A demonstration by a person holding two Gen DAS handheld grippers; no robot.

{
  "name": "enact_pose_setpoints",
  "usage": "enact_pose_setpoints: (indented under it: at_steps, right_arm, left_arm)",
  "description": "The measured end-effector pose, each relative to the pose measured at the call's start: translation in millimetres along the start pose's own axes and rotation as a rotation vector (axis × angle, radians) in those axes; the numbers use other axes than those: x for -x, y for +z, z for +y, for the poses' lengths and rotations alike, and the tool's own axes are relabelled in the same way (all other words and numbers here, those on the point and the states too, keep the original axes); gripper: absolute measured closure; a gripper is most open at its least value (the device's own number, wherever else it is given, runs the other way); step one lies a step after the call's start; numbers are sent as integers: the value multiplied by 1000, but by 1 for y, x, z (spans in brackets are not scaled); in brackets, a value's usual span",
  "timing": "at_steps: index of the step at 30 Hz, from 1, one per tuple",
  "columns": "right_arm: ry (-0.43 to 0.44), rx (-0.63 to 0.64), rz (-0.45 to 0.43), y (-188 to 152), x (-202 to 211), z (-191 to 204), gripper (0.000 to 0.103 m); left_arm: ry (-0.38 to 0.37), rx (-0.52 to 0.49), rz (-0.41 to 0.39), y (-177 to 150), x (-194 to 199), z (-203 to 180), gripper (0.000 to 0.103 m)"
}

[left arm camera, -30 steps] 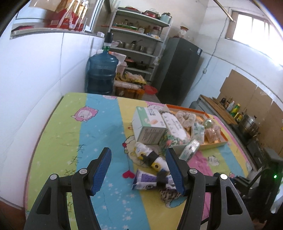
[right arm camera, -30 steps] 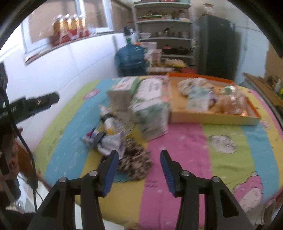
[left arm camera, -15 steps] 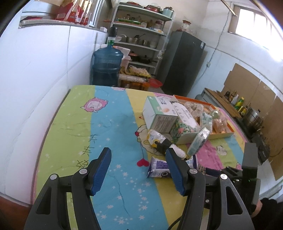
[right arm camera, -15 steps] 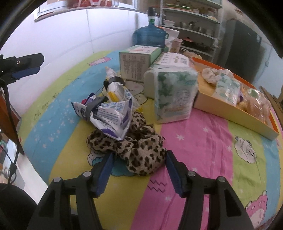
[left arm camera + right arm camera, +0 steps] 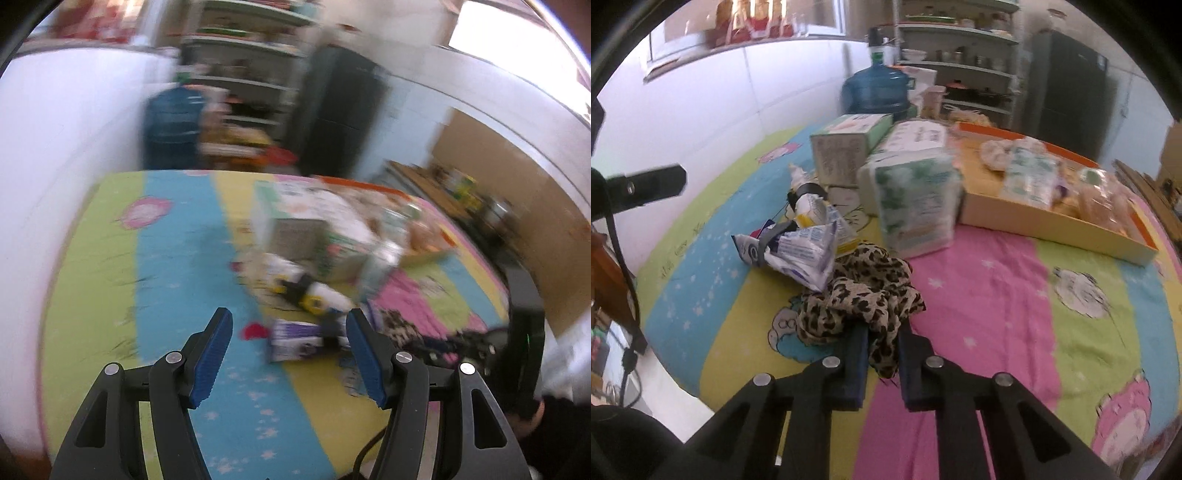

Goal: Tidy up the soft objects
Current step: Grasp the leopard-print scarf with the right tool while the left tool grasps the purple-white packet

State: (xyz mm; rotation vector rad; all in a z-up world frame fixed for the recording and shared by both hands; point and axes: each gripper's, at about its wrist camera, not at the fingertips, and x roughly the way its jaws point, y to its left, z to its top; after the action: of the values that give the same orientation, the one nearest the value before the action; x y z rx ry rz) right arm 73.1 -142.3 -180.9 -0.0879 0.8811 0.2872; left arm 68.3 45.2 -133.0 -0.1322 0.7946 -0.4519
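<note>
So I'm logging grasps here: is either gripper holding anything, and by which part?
The right gripper is shut on the leopard cloth, pinching its near edge. The left gripper is open, holding nothing.

White tiled wall (image 5: 713, 96), metal shelving (image 5: 960, 55), dark fridge (image 5: 1067, 81), bright window (image 5: 517, 40).

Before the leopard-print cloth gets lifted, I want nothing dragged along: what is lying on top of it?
A crumpled white-and-purple packet overlaps the leopard-print cloth at its far-left edge. The right gripper pinches its near edge. Anything beneath the cloth is hidden.
</note>
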Motion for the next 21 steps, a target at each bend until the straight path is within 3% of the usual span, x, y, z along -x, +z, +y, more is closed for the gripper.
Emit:
enact_pose_setpoints:
  at_steps: [5,7,11,14,21]
  right_arm:
    - [-51,-48,-4,-12,27,-16,89]
    - [-68,-68,-6,-15,35,-21,89]
    - [-96,-107,-10,-19,44,-31,89]
    - [-115,-130,-11,-21,49,-36,89]
    - [-149,-163,-9,-27,57,-44,89]
  left_arm:
    - [-177,-318,62,-5,-23,-17,37]
    - [-219,-419,59,-5,-28,-21,37]
    - [-328,-581,135,-5,-49,-28,31]
    - [-331,-726,195,-12,-66,-37,31]
    - [-327,-909,228,-15,-86,-48,31]
